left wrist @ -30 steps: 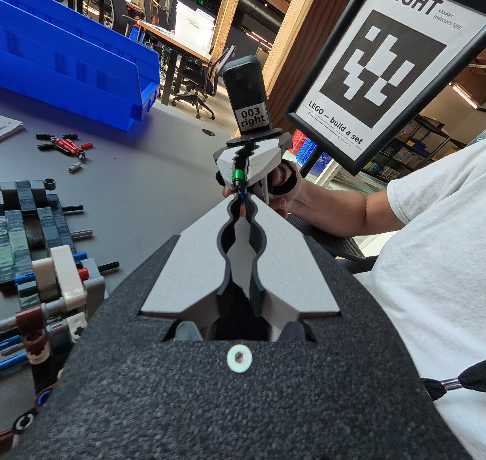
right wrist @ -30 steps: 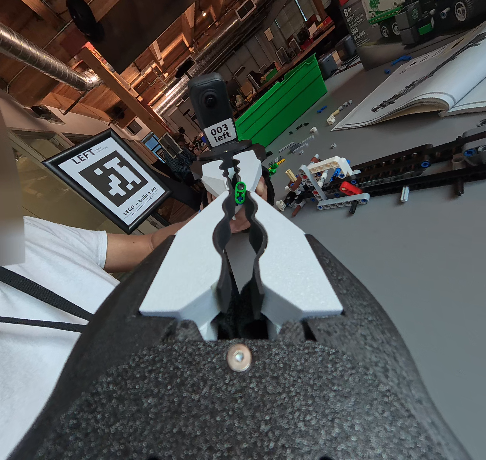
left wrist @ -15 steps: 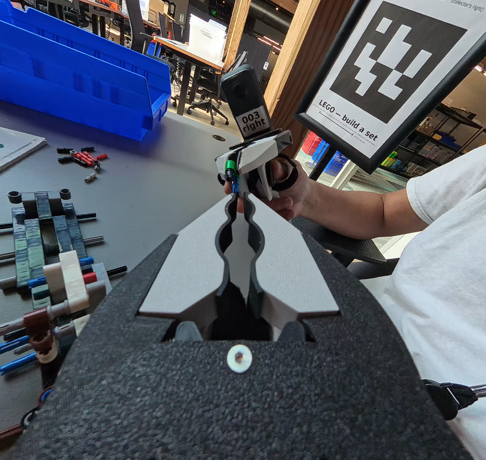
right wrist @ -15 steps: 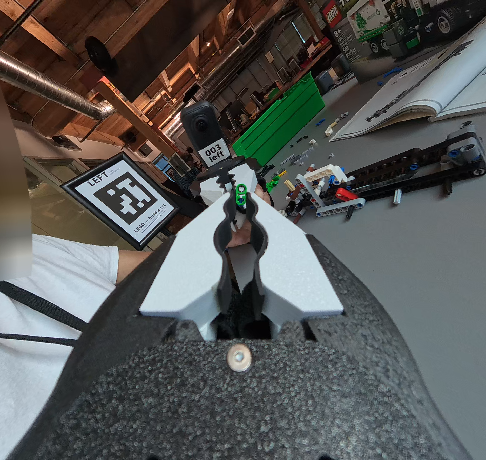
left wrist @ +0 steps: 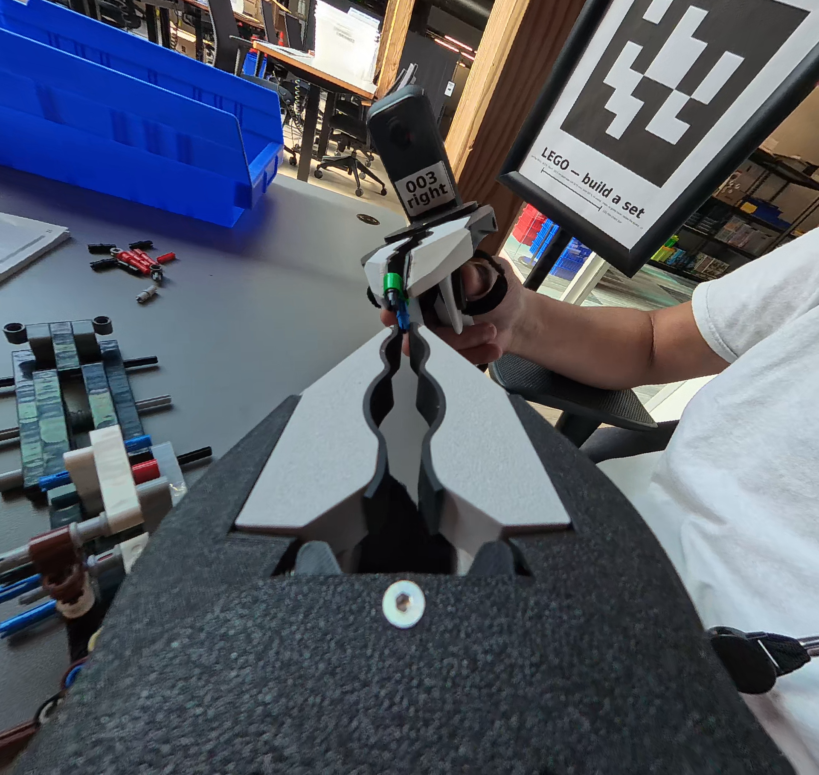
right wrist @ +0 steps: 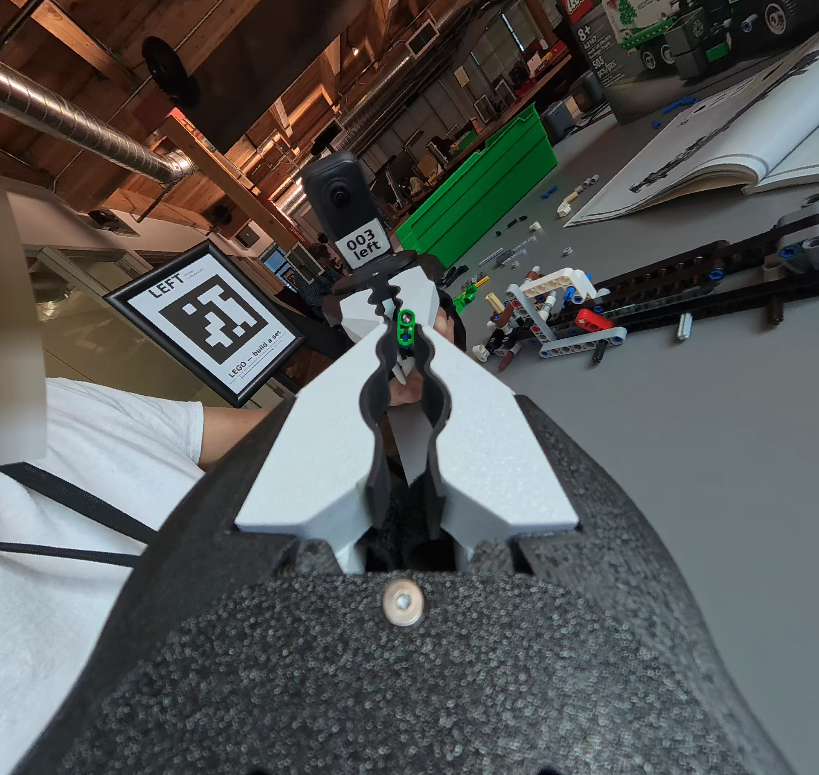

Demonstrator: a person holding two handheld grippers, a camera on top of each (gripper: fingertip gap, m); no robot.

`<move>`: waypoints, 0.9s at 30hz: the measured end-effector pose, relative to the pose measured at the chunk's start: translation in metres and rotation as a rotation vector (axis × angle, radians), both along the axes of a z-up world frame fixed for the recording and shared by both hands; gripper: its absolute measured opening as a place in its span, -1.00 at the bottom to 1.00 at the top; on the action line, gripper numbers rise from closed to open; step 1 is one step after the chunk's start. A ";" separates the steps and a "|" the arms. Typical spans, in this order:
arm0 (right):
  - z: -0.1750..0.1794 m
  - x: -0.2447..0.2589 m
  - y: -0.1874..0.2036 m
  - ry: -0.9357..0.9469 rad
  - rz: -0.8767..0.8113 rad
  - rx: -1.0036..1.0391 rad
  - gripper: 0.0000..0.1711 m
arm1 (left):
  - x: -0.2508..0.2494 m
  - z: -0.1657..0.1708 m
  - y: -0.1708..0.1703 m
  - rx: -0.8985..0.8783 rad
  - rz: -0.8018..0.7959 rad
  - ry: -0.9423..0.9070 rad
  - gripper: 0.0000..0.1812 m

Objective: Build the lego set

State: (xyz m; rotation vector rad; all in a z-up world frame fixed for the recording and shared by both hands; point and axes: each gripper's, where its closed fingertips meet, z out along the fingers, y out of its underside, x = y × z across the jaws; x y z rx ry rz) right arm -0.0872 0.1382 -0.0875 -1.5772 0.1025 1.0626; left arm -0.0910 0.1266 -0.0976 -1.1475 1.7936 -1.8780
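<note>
My right gripper [right wrist: 405, 332] is shut on a small green connector [right wrist: 405, 326], held in the air above the grey table [right wrist: 664, 443]. A blue pin [left wrist: 402, 314] sticks out of the connector [left wrist: 391, 284] toward my left gripper [left wrist: 402, 334], whose tips are closed on the pin's end. The two grippers face each other tip to tip. In the left wrist view the right gripper [left wrist: 394, 292] is tilted, with a hand behind it. The partly built black chassis [right wrist: 664, 292] lies on the table to the right.
A blue bin [left wrist: 133, 133], loose red and black pins [left wrist: 133, 259] and a dark sub-assembly [left wrist: 66, 399] lie left of me. A green bin [right wrist: 478, 204], open instruction book [right wrist: 709, 168] and set box [right wrist: 687, 22] stand at the back. A person in a white shirt [left wrist: 731, 443] sits close. Only a small space, under 4 cm, lies between the two pairs of fingers.
Both grippers have shifted together while staying tip to tip. The right gripper has tilted sideways. The green connector and blue pin remain held.
</note>
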 end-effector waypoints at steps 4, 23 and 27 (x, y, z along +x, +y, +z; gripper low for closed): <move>-0.004 -0.004 -0.004 -0.027 0.044 -0.025 -0.92 | -0.004 0.000 -0.004 -0.015 -0.048 0.014 -0.99; -0.003 -0.012 -0.010 0.130 0.185 -0.086 -0.93 | -0.012 0.000 -0.013 -0.036 -0.137 0.020 -1.00; 0.000 -0.014 -0.011 0.203 0.242 -0.106 -0.92 | -0.014 0.002 -0.015 -0.055 -0.159 0.018 -1.00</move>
